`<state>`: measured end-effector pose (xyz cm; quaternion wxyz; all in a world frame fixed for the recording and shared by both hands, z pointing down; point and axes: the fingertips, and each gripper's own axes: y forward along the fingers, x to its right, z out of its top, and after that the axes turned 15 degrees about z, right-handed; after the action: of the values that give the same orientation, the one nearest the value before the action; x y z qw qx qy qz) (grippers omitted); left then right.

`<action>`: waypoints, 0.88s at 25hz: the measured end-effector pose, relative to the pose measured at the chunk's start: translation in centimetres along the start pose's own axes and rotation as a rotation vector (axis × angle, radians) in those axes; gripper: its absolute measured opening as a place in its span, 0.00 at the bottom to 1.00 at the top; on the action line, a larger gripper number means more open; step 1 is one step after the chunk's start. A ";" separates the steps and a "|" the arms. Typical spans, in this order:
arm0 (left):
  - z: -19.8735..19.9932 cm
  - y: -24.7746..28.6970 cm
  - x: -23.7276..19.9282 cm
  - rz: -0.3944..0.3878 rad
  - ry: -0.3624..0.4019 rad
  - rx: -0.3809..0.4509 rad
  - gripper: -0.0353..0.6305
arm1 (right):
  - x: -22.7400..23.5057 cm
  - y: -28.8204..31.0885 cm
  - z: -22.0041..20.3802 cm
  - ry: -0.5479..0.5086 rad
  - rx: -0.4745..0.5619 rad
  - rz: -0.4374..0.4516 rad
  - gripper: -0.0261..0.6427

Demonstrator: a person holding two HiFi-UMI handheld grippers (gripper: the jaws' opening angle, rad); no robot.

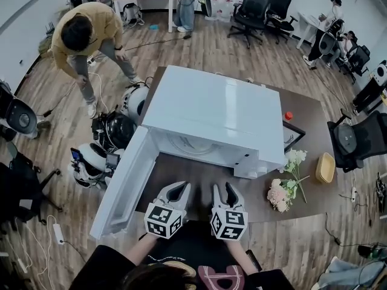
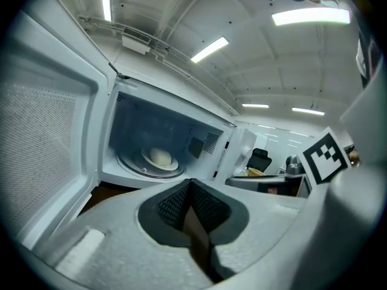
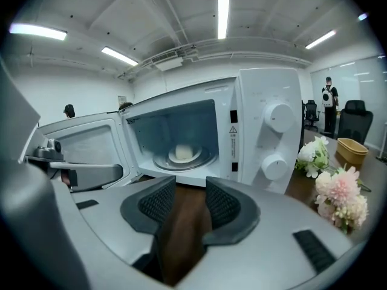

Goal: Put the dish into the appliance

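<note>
Head view: the microwave (image 1: 211, 104) stood at twelve o'clock on the brown table (image 1: 305, 122). Its door (image 1: 124, 183) hung open toward eight. The floor (image 1: 199, 47) was wood plank, with office chairs (image 1: 254, 8) at one and a person (image 1: 84, 35) bending at ten.

Left gripper view: the left gripper (image 2: 190, 186) had its pads together and held nothing. The dish (image 2: 160, 157) sat inside on the turntable (image 2: 138, 167), at eleven.

Right gripper view: the right gripper (image 3: 190, 193) had its jaws parted and empty.

Judgement: loading appeared complete. The next move calls for pushing the door closed.

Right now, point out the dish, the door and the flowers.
dish (image 3: 183, 153), right gripper view, its pale middle.
door (image 1: 124, 186), head view, middle of its panel.
flowers (image 1: 280, 194), head view, the pink bloom.
</note>
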<state>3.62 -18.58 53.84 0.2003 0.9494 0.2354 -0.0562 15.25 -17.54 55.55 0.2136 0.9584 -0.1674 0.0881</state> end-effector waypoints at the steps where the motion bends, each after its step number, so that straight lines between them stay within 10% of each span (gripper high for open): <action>1: 0.0 0.0 0.1 -0.005 0.005 0.002 0.07 | 0.0 0.0 0.1 -0.008 0.003 -0.005 0.27; 7: 0.3 -0.1 0.4 -0.015 0.010 0.015 0.07 | -0.2 -0.3 0.7 -0.042 0.038 -0.029 0.08; 22: 0.4 -0.3 0.5 -0.018 -0.002 0.020 0.07 | -0.4 -0.1 0.1 -0.063 0.010 -0.027 0.05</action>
<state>3.91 -18.33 53.32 0.1905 0.9491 0.2432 -0.0614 14.89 -17.37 55.31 0.2045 0.9640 -0.1606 0.0556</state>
